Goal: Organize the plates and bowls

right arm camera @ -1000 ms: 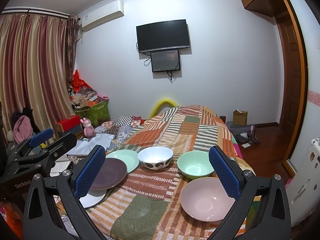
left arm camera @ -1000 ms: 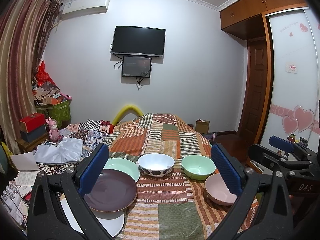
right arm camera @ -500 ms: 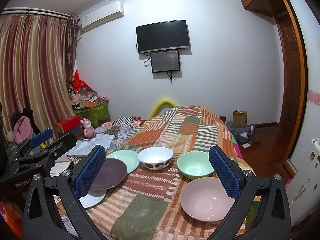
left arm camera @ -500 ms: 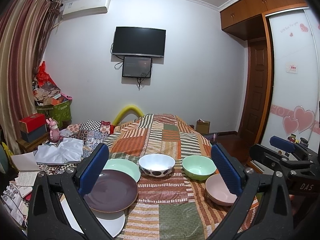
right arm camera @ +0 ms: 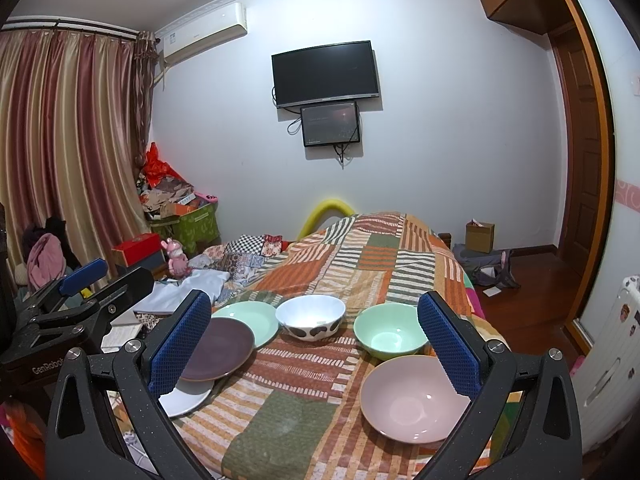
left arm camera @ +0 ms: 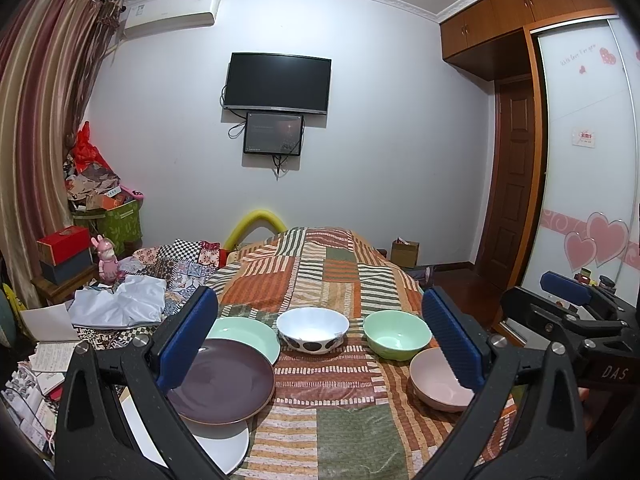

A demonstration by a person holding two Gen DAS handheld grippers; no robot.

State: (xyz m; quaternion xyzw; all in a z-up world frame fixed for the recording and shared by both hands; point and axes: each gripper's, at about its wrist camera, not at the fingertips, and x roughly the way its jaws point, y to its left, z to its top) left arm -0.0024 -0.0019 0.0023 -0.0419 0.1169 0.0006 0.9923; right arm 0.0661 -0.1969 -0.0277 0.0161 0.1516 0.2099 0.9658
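Observation:
On the patchwork bedspread (left arm camera: 320, 276) lie a dark purple plate (left arm camera: 226, 386) overlapping a mint green plate (left arm camera: 244, 334) and a white plate (left arm camera: 224, 450). Further right stand a white bowl with dark spots (left arm camera: 312, 328), a mint green bowl (left arm camera: 396, 334) and a pink bowl (left arm camera: 438, 382). My left gripper (left arm camera: 320, 340) is open and empty, above the near edge. My right gripper (right arm camera: 314, 338) is open and empty; it faces the purple plate (right arm camera: 218, 350), spotted bowl (right arm camera: 310, 316), green bowl (right arm camera: 390, 336) and pink bowl (right arm camera: 410, 396).
The right gripper's body (left arm camera: 576, 320) shows at the right of the left wrist view; the left gripper's body (right arm camera: 76, 304) shows at the left of the right wrist view. Clothes and papers (left arm camera: 116, 304) lie left of the dishes. The bed edge drops to the wooden floor (right arm camera: 532, 292) on the right.

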